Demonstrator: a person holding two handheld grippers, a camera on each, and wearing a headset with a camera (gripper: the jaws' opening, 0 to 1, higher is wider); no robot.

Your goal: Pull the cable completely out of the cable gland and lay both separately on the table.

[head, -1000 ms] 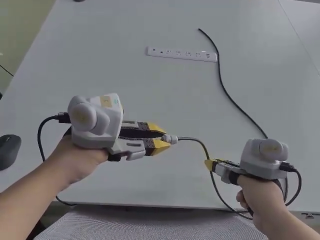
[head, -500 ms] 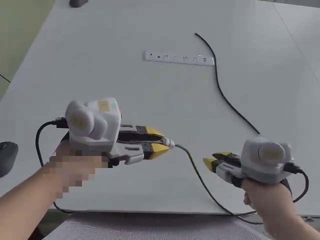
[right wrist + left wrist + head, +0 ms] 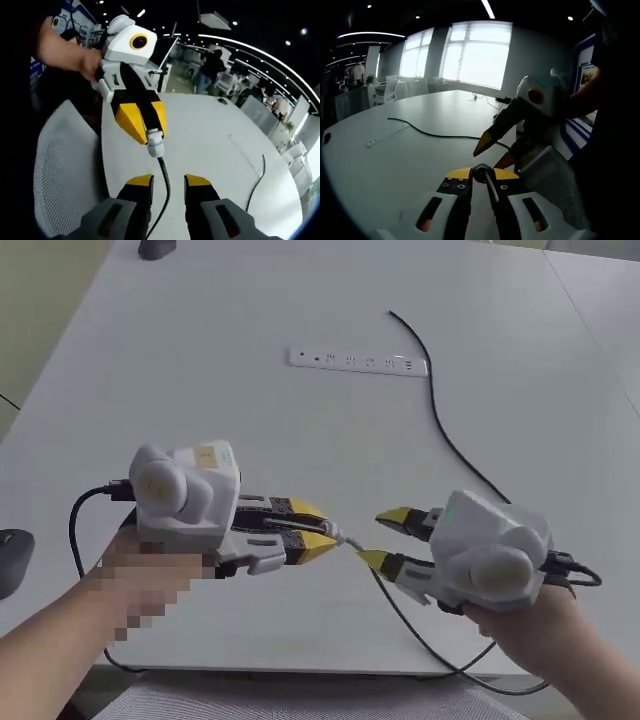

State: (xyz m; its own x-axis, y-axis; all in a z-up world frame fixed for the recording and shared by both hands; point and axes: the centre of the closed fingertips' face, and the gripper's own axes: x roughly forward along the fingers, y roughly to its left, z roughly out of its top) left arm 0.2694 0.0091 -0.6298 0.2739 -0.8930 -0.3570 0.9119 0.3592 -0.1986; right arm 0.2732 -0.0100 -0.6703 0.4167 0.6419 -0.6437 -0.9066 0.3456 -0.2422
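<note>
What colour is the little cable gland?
The cable gland is light grey, clearest in the right gripper view.

Head view: bright, even light on the white table (image 3: 300, 430); shadows faint and soft. Left gripper view: far windows (image 3: 475, 52) blown out, near foreground dim, backlit. Right gripper view: ceiling lamps (image 3: 141, 13) show as glare spots. Both are fisheye, edges bent.

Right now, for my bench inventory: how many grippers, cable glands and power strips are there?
grippers: 2 (left gripper, right gripper)
cable gland: 1
power strip: 1
total: 4
</note>
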